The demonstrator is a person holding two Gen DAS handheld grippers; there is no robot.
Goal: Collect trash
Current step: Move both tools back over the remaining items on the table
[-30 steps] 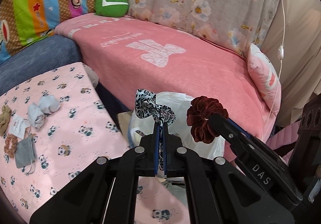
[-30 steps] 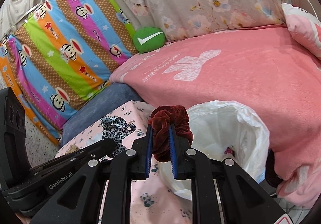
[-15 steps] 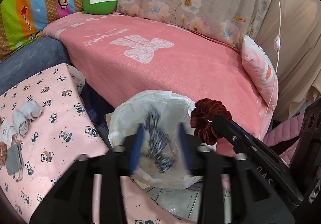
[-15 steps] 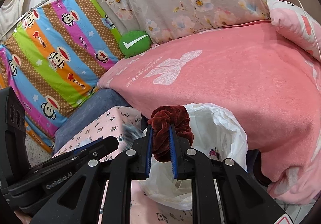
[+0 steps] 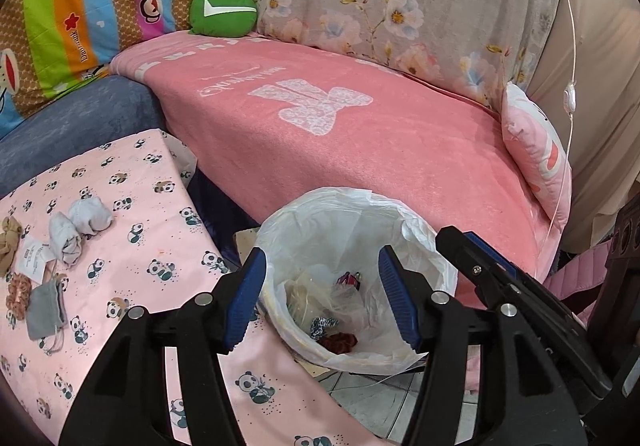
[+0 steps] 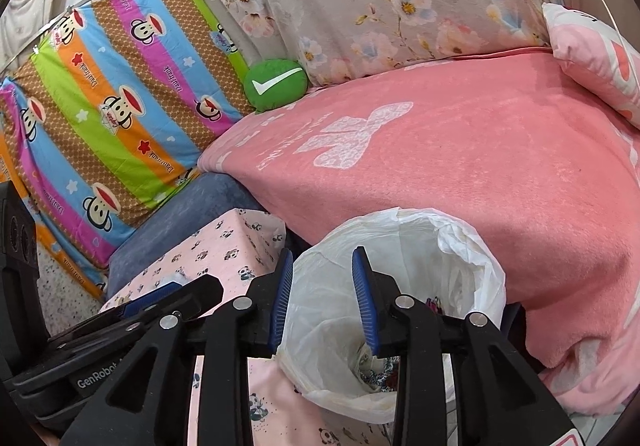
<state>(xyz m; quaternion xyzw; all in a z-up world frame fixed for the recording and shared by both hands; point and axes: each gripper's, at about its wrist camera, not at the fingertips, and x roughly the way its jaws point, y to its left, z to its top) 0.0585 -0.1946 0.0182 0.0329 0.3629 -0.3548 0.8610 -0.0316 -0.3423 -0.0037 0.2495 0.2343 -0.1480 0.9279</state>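
Note:
A bin with a white plastic liner stands between the panda-cloth table and the sofa. At its bottom lie a leopard-print scrunchie and a dark red scrunchie. My left gripper hovers over the bin, open, with nothing between its blue pads. My right gripper is above the bin's near rim; its jaws are opening and are empty. On the table rest grey socks, a grey pouch, a tan scrunchie, an orange scrunchie and a paper tag.
Behind the bin runs a sofa under a pink blanket, with a green cushion at the back and a pink pillow at the right. Tiled floor shows below the bin. A white cord hangs at the right.
The left gripper opened and the leopard-print scrunchie fell into the bin. The right gripper then parted and the dark red scrunchie dropped in too. Both views tilted slightly towards the bin.

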